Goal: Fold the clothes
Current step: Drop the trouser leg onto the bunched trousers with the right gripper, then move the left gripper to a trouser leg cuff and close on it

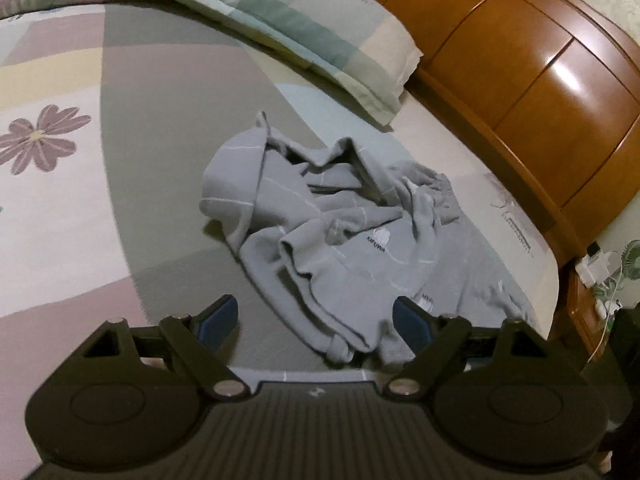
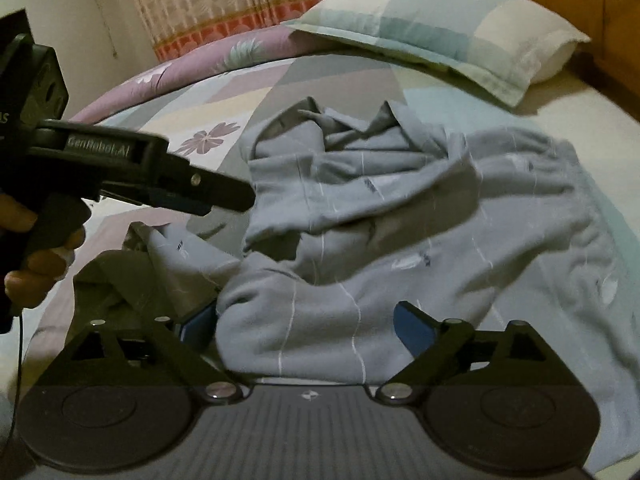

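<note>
Left gripper (image 1: 316, 322) with jaws spread wide, nothing gripped, blue pads (image 1: 214, 326) apart on either side of the near hem of a crumpled grey garment (image 1: 332, 232). Hovering over the garment's near edge, pointing down at it; whether the pads brush the cloth cannot be told.

Right gripper (image 2: 306, 326) likewise spread wide, a thick fold of the same grey garment (image 2: 400, 240) bulging up between the jaws. Left pad partly hidden behind that fold, right pad (image 2: 412, 330) clear of the cloth; no squeeze on the fabric visible.

Seen from the right wrist view, the left gripper (image 2: 224, 196) reaching in from the left side of the garment, black fingers ending at the garment's left edge, held by a hand (image 2: 38, 256) wrapped round the handle.

Garment bunched in a loose heap, grey with thin white lines and small dark lettering, lying on a bedsheet (image 1: 60, 184) patterned in pastel blocks with purple flowers.

Beyond the garment, a pillow (image 1: 304, 36) in pale green and cream checks, well apart from it. Behind the pillow, a glossy brown wooden headboard (image 1: 532, 64). Further beyond the garment, in the right wrist view, a purple quilt (image 2: 192, 64) and a patterned curtain (image 2: 224, 4).
</note>
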`<state>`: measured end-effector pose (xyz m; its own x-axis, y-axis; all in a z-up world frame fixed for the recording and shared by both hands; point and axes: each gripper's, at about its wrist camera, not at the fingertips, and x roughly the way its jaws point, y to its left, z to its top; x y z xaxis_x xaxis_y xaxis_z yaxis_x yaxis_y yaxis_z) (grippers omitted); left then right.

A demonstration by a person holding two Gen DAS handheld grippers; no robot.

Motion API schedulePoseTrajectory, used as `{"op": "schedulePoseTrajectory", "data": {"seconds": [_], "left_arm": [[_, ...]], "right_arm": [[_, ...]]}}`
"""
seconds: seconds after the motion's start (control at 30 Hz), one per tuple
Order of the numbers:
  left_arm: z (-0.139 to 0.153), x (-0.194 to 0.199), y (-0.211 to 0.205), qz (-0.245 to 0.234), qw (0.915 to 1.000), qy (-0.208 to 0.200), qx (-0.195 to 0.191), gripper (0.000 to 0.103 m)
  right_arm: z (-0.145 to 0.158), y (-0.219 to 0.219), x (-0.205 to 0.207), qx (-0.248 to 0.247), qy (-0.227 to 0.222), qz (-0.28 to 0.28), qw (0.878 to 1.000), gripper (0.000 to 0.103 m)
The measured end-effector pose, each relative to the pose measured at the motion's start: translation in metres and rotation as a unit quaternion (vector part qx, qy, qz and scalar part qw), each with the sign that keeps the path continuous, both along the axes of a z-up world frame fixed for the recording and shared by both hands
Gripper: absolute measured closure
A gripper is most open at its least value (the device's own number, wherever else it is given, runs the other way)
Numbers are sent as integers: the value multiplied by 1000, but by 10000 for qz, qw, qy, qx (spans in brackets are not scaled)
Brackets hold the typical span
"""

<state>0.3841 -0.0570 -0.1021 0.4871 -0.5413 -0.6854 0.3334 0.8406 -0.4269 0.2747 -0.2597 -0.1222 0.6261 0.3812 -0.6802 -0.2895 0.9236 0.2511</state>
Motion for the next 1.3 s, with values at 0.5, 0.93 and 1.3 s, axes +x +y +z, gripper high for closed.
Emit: {"op": "schedulePoseTrajectory", "data": {"seconds": [0.5, 0.93, 1.3], "left_arm": [[-15, 12, -8, 167, 9916, -37, -1282, 20], [-30, 10, 9, 456, 9578, 437, -2804, 20], [-28, 15, 14, 446, 9504, 245, -3067, 20]], "right_arm": [[-7, -1, -5, 100, -211, 103, 9997, 0], [-8, -1, -5, 104, -266, 103, 9995, 0], [-9, -2, -5, 137, -329, 122, 9993, 0]]}}
